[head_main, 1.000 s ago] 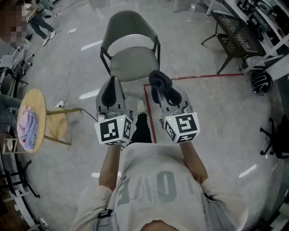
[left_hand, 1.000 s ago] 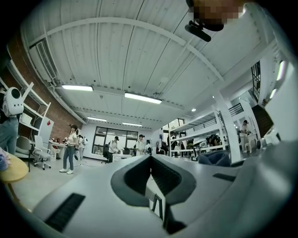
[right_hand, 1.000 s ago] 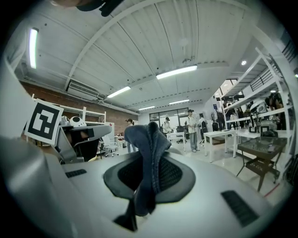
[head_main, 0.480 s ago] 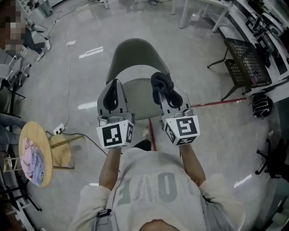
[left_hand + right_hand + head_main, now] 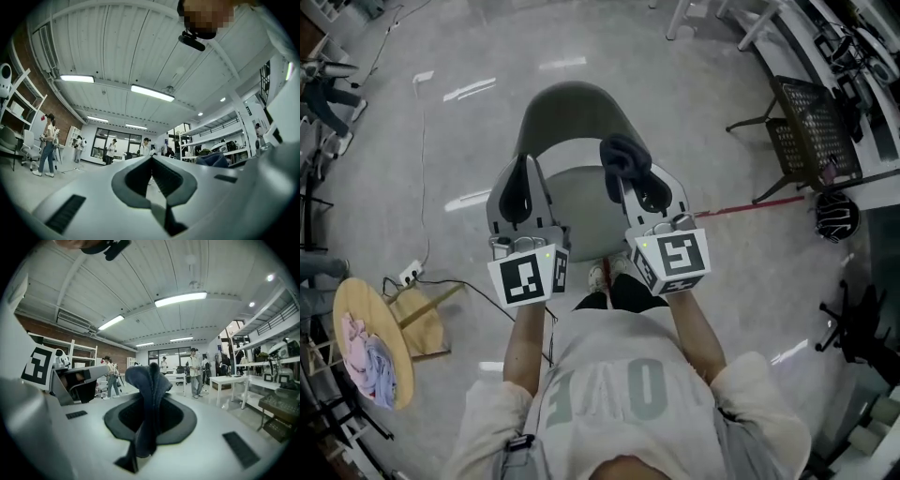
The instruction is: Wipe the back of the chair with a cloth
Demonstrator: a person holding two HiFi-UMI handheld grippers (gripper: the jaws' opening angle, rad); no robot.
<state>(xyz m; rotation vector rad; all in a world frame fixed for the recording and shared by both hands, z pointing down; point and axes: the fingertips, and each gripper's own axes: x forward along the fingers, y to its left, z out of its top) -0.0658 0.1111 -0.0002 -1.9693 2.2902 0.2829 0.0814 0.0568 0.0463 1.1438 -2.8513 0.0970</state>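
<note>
The dark blue cloth [image 5: 625, 157] stands in a crumpled bunch at the frame's centre, clamped between the jaws of the right gripper [image 5: 632, 189] above the grey chair [image 5: 572, 108]. Just left of it, the left gripper [image 5: 522, 187] has its jaws pressed together on nothing.

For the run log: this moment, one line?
left tongs: shut, empty | right tongs: shut on cloth | chair: just ahead

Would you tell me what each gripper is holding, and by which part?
The right gripper pinches the cloth by a bunched fold; the left gripper holds nothing.
</note>
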